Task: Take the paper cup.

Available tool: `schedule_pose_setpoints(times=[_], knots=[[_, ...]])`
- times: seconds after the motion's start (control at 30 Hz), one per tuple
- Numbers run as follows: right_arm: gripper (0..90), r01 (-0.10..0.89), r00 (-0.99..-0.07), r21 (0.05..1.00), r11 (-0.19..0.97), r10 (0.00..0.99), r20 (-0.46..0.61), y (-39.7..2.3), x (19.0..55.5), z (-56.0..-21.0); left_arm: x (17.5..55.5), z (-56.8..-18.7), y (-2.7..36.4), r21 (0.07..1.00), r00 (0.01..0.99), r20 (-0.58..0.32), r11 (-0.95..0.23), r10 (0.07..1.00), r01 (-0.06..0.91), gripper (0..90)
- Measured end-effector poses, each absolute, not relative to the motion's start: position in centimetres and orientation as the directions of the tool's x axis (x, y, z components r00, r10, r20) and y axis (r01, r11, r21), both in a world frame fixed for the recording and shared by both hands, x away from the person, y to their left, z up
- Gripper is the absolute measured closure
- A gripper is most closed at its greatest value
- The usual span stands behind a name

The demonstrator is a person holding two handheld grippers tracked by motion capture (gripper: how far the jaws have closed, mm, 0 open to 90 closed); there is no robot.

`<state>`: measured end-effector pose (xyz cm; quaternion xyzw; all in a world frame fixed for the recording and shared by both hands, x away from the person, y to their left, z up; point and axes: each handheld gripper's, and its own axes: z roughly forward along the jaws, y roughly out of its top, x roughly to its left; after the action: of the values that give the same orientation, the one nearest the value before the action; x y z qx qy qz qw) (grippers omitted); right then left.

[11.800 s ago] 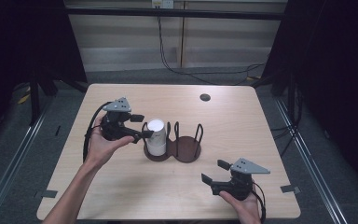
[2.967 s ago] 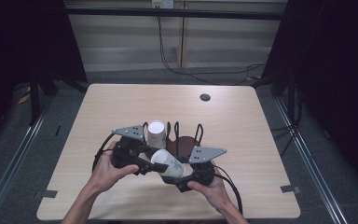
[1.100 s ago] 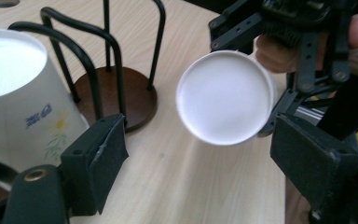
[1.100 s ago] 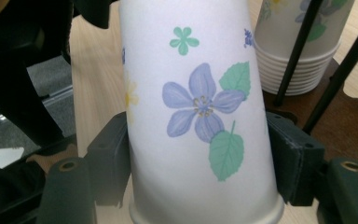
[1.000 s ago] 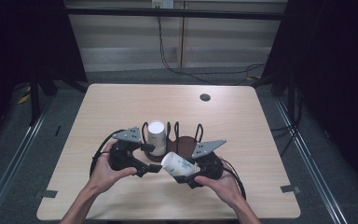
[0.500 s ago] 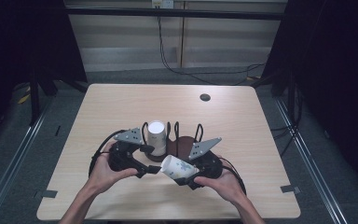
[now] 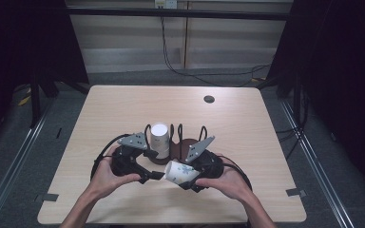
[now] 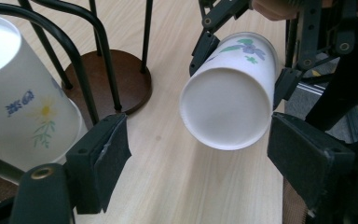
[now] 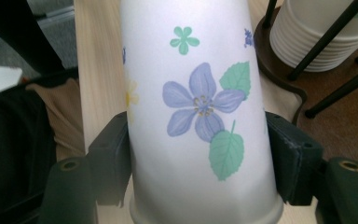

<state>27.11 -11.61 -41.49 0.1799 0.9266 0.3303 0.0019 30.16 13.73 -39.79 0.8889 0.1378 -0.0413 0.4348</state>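
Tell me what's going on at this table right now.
A person at a wooden table works with a gripper in each hand. The right gripper is clamped on a flowered paper cup, held on its side with the closed bottom toward the left gripper. The left gripper's jaws are open on either side of that bottom, not touching it, having just opened a little. Behind them stands a black wire cup holder on a brown base, with a stack of upside-down cups in its left slot.
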Motion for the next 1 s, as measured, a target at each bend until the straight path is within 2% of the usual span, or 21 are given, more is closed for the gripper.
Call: schedule_pose_setpoints(times=[0.37,0.5,0.77,1.0], knots=[[31.9,0.319,-0.944,0.552,0.77,0.311,0.111,-11.0,27.2,-41.8,29.8,-40.4,13.1,0.743,0.967,-0.184,-0.619,0.175,0.254,20.3],[31.9,0.33,-0.941,0.493,0.805,0.321,0.105,-10.8,27.5,-42.1,29.6,-41.1,12.2,0.723,0.97,-0.183,-0.647,0.159,0.242,19.6],[31.9,0.321,-0.945,0.434,0.842,0.315,0.089,-10.2,27.1,-42.3,29.1,-41.9,11.1,0.691,0.982,-0.152,-0.698,0.115,0.189,19.4],[32.0,0.293,-0.955,0.425,0.857,0.287,0.079,-9.6,26.9,-42.2,28.9,-42.6,10.5,0.675,0.981,-0.158,-0.713,0.11,0.189,20.5]])
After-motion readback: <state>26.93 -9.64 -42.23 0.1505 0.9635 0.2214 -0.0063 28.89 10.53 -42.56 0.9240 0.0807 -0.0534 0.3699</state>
